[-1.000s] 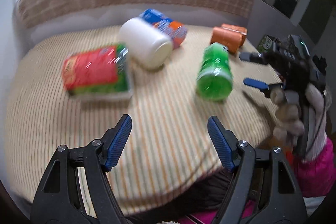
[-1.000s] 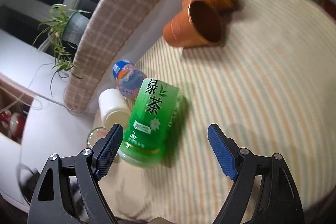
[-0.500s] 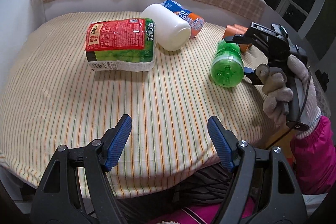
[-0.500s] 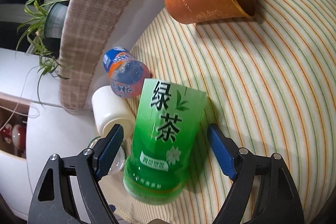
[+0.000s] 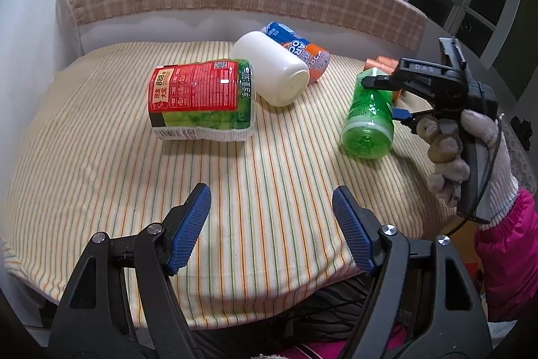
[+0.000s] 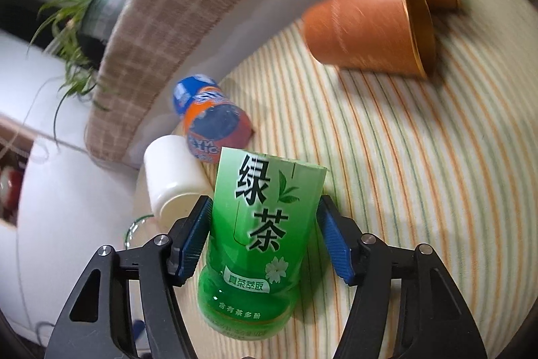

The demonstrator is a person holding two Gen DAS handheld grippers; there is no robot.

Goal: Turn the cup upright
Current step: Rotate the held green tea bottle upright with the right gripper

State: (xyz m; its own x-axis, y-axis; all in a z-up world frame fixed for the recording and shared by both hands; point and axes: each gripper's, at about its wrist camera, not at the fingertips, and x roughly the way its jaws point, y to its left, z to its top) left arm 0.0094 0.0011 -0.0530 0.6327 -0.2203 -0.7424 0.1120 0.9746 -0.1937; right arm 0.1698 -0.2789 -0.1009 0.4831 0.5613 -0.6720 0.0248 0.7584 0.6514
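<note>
Now right tongs clamp green cup labelled 绿茶; left tongs gape apart.

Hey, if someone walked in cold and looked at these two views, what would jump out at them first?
Most striking is the green tea cup lying on its side near the right edge of the striped tablecloth, with the right gripper closed around its sides. Behind it two orange cups also lie tipped over. Toward the middle, a red and green package and a white bottle lie flat, while the left gripper hangs open over bare cloth.

Black gripper (blue pads), pink sleeve
</note>
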